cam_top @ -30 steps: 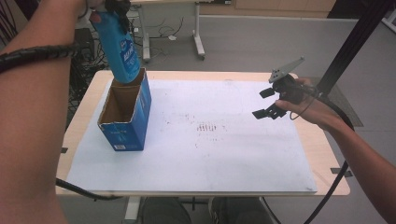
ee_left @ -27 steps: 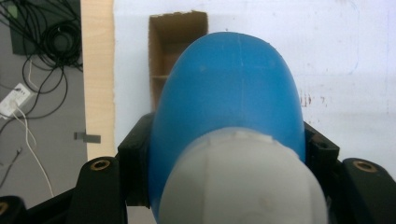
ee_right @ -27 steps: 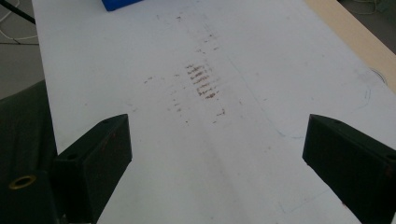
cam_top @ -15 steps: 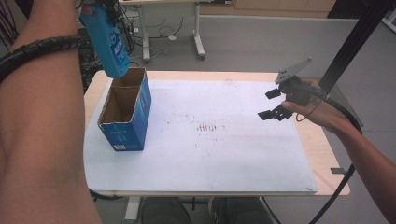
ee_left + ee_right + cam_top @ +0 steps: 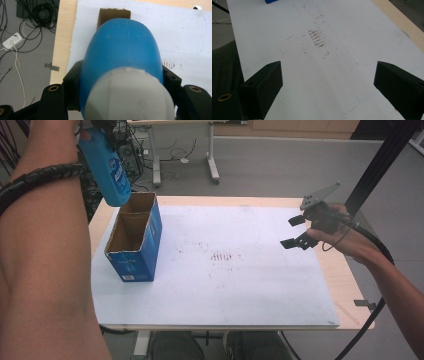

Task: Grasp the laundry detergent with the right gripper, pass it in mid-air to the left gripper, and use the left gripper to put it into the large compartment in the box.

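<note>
Wooden table (image 5: 345, 285), light-toned top, most of it covered by a white sheet (image 5: 240, 285) with faint reddish-brown smudges near its centre. Beyond the table's far edge: grey floor (image 5: 280, 165). On that floor behind the table, the white legs of another desk (image 5: 212, 160). Left of those legs, a tangle of black cables (image 5: 125, 150). In the left gripper view, floor beside the table's edge carries more black cables (image 5: 32, 17) and a white power strip (image 5: 8, 41). A black post (image 5: 380, 160) rises at the table's far right corner. Light even, no hard shadows.
</note>
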Tool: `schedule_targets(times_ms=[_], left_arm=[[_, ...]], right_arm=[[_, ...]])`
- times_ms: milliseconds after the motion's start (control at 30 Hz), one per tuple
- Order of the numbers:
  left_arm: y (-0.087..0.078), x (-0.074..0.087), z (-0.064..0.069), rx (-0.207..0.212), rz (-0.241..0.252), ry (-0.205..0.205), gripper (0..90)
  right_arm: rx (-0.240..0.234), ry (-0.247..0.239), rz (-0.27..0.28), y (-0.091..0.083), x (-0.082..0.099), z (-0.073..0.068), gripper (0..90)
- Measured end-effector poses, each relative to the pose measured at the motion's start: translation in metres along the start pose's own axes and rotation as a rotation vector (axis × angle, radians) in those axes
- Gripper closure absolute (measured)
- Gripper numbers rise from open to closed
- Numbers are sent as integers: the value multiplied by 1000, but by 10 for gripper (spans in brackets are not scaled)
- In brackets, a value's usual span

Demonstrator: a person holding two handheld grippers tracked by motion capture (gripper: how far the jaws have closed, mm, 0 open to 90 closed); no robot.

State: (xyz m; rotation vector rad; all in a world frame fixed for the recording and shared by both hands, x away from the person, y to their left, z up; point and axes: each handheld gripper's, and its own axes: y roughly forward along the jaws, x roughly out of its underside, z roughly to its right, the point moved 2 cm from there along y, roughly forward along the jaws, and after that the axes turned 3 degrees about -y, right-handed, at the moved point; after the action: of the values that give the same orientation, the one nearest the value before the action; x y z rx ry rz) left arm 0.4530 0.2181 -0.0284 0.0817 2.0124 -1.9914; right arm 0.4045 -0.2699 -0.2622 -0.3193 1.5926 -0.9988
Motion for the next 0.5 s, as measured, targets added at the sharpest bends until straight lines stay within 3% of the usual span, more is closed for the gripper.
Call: schedule_targets(times_ms=[500], left_arm=[[35,4,-10,2,-28,-3,370]], right_arm=[[-11,-11,-20,5,0,-1,89]])
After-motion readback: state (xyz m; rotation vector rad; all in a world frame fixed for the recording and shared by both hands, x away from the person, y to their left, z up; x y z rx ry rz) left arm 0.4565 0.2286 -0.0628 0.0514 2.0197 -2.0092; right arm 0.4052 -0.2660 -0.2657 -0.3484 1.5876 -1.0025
